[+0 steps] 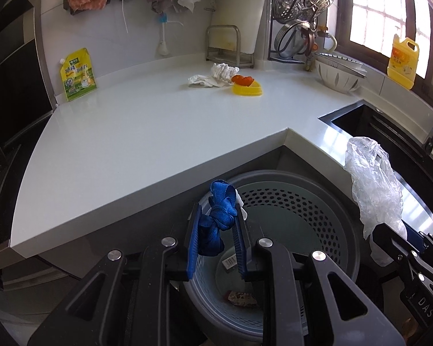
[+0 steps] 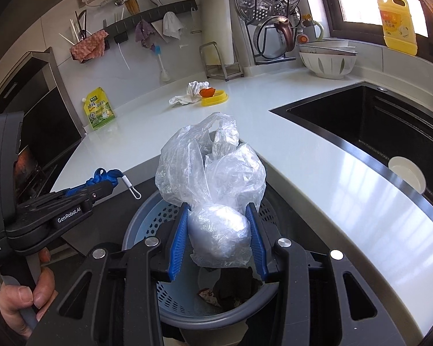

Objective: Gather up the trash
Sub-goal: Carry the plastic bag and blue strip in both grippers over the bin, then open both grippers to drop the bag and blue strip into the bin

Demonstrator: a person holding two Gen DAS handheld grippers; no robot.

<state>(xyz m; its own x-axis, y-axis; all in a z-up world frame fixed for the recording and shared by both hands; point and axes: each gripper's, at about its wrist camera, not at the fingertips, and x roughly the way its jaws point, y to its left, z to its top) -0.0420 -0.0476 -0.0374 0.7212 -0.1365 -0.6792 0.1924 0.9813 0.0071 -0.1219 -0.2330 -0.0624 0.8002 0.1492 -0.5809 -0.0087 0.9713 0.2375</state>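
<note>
I look out over a pale L-shaped countertop (image 1: 135, 132) with a black sink (image 2: 360, 121) sunk into it on the right. White tiled wall (image 1: 101, 28) behind carries a dark rail (image 2: 158, 11) hung with cloths. Daylight pours through the dark-framed window (image 1: 375, 14), glaring on the counter.

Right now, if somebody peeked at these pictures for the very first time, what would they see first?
Probably the two grippers over the perforated trash bin below the counter edge: the right gripper squeezes a crumpled clear plastic bag, and the left gripper pinches a knotted blue strap. Farther back on the white counter, a bright yellow dish with something orange in it sits beside crumpled white tissues.
</note>
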